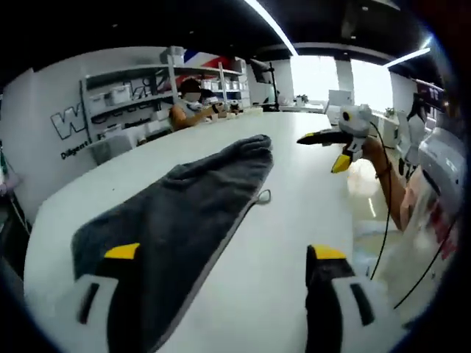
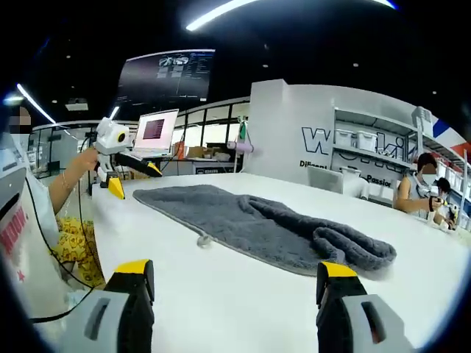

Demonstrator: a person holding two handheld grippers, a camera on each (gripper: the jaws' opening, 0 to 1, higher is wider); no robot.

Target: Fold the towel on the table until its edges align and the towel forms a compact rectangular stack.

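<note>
Soft, fuzzy grey towel point(image 1: 191, 213) lying across the middle of the smooth white worktop point(image 1: 294, 220), bunched and lumpy at one end point(image 2: 346, 250). Left claw point(image 1: 224, 254) wide apart, holding nothing. Right claw point(image 2: 235, 278) wide apart too, holding nothing, low in the frame.
</note>
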